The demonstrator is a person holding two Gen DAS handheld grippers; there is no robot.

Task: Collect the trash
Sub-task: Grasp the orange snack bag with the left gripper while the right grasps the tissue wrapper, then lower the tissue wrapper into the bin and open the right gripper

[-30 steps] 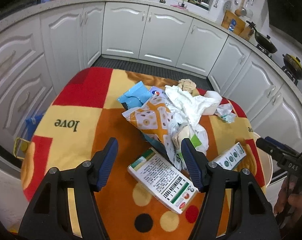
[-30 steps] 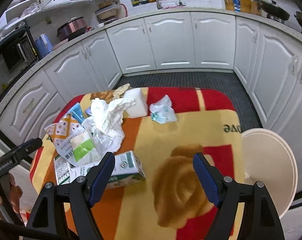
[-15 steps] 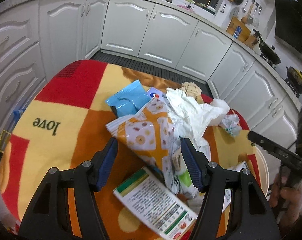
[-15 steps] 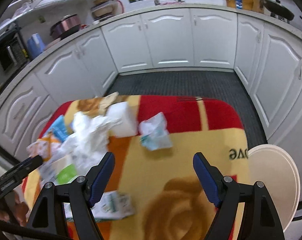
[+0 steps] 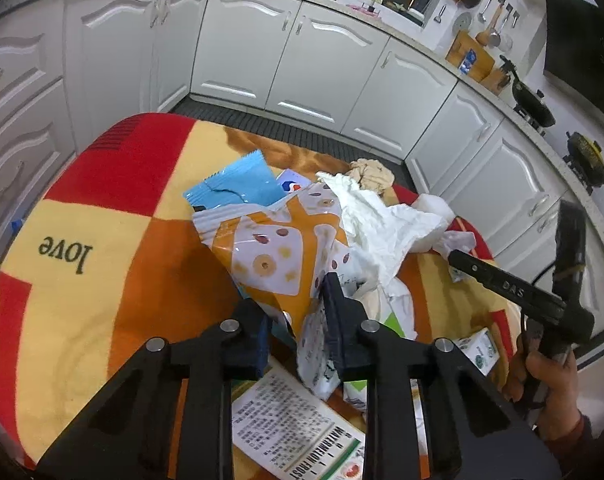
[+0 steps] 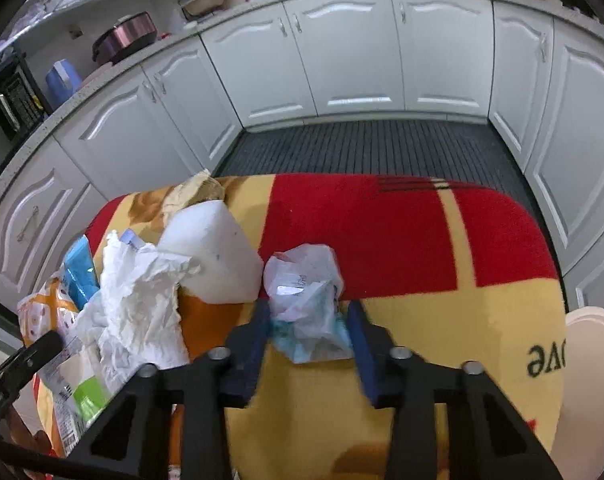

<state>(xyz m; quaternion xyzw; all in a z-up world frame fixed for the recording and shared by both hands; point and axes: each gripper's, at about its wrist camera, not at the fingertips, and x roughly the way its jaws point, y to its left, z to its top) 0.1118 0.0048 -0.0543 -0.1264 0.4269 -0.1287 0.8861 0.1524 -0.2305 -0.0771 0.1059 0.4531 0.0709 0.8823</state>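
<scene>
Left wrist view: table under a red, yellow and orange blanket (image 5: 102,248) with "love" woven in; white kitchen cabinets (image 5: 322,72) curve behind, pans on the stove at right. Trash heaped mid-table: orange-and-white snack bag (image 5: 278,256), blue wrapper (image 5: 238,186), crumpled white paper (image 5: 382,216), a printed carton (image 5: 298,436) nearest the camera. Left gripper (image 5: 298,316) has just been closing; its jaws pinch the snack bag's lower edge.

Right wrist view: same blanket, dark ribbed floor mat (image 6: 366,144) beyond, cream round bin (image 6: 590,380) at the table's right edge, contents not visible. Right gripper (image 6: 308,328) has just been closing and clamps a small clear plastic bag (image 6: 302,280), beside a white foam block (image 6: 214,256).
</scene>
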